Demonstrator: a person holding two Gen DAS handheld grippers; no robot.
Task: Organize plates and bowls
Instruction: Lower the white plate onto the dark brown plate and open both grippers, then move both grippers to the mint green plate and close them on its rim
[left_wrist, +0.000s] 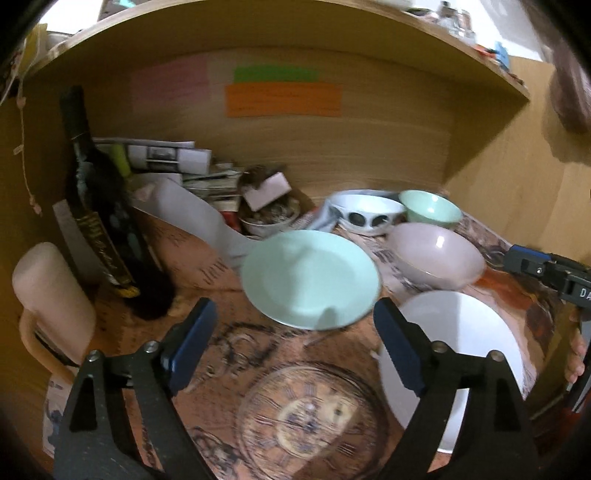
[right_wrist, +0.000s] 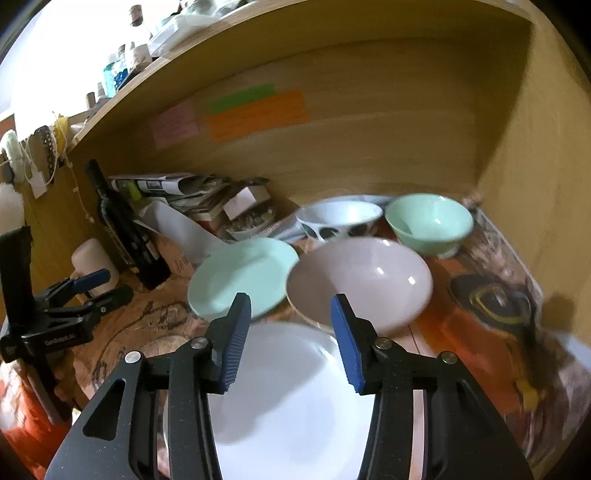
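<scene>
Wooden walls and a shelf overhead enclose a bench (left_wrist: 236, 354) covered with a clock-print cloth. At far left stands a cream mug (left_wrist: 48, 295), then a dark bottle (left_wrist: 99, 206) leaning against the wall, with papers heaped behind. The left gripper (left_wrist: 291, 347) hovers with its jaws wide open and nothing between them. Just ahead of it lies a mint plate (left_wrist: 310, 277). Further right sits a pink bowl (right_wrist: 360, 282), with a white spotted bowl (right_wrist: 340, 218) and a mint bowl (right_wrist: 430, 223) behind it near the back wall. The right gripper (right_wrist: 291, 339) hangs over a white plate (right_wrist: 291, 402) at the front, jaws partly open, gripping nothing.
</scene>
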